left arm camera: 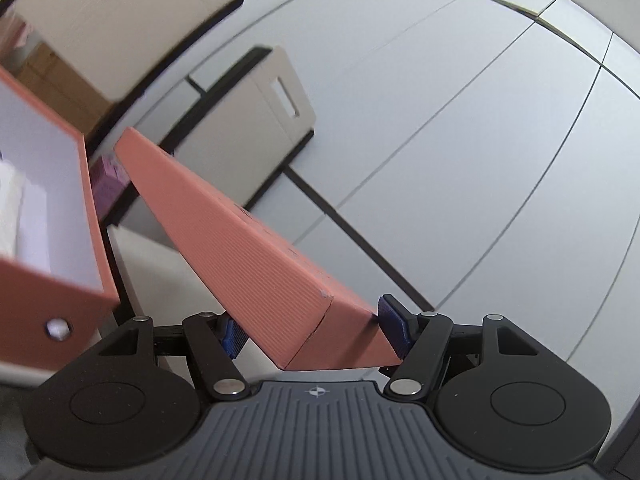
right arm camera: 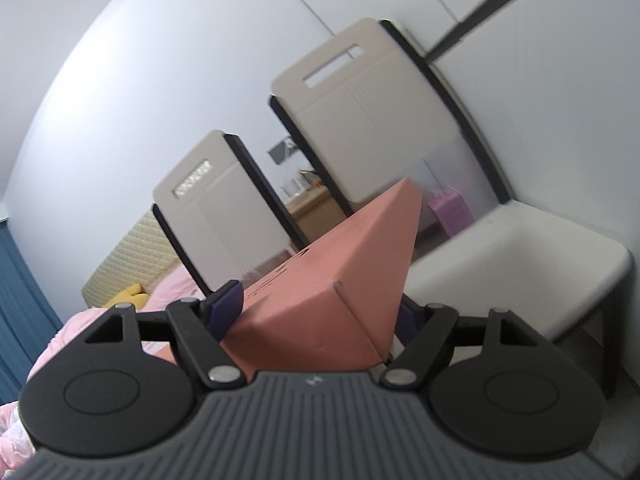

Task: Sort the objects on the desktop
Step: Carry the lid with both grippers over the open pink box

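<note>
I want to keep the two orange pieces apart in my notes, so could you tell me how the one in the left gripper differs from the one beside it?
The orange lid is held off the surface in the left gripper, tilted, with its closed ribbed outside showing. The open orange box at the left edge of the left wrist view is in no gripper and shows its white inside with pale contents. The box has a round hole in its side; none shows on the lid. Both share the same orange card.
</note>
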The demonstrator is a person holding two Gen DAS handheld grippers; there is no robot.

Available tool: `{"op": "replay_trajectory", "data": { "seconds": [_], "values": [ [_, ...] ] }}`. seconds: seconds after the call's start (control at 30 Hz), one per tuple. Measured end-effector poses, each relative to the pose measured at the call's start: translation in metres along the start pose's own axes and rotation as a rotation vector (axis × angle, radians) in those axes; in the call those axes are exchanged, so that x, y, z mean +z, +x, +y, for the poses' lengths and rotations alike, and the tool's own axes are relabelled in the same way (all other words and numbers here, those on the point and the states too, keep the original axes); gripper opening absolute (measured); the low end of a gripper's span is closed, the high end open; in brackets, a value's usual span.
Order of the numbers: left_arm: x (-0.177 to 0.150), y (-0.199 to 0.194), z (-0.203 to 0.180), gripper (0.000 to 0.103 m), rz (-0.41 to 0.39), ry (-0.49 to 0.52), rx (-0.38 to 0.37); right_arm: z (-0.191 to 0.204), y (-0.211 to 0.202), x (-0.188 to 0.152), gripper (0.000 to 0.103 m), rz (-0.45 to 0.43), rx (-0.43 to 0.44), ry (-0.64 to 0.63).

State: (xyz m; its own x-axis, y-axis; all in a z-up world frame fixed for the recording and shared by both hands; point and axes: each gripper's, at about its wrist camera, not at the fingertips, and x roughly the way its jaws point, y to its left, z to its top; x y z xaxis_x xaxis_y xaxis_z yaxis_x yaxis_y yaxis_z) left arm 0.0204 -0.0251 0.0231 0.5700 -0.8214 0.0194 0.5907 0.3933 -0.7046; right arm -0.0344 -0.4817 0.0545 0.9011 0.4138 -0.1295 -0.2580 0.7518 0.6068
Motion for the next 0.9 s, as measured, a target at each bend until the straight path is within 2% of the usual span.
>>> {"op": "replay_trajectory", "data": {
  "seconds": [0.17,0.33,0.5,0.63,0.7,0.8,0.9],
  "values": [
    [0.026,-0.022,0.004,0.071,-0.074,0.014,0.047,0.015,0.046,0.015,0.077,0.015,0.078,-0.024],
    [0.051,-0.055,0.021,0.071,-0.151,0.040,0.129,0.034,0.113,0.016,0.077,0.055,0.172,-0.035],
    [0.061,-0.084,0.061,0.072,-0.198,0.039,0.236,0.043,0.189,-0.009,0.077,0.131,0.245,-0.024],
    [0.060,-0.084,0.094,0.073,-0.171,0.002,0.304,0.029,0.238,-0.038,0.077,0.213,0.247,0.016],
    [0.059,-0.086,0.108,0.073,-0.173,-0.010,0.322,0.019,0.251,-0.051,0.077,0.251,0.228,0.048],
    [0.057,-0.093,0.124,0.072,-0.192,-0.039,0.335,0.015,0.257,-0.066,0.077,0.266,0.266,0.044],
    [0.054,-0.092,0.119,0.074,-0.205,0.008,0.353,0.012,0.266,-0.077,0.078,0.282,0.291,0.071]
  ]
}}
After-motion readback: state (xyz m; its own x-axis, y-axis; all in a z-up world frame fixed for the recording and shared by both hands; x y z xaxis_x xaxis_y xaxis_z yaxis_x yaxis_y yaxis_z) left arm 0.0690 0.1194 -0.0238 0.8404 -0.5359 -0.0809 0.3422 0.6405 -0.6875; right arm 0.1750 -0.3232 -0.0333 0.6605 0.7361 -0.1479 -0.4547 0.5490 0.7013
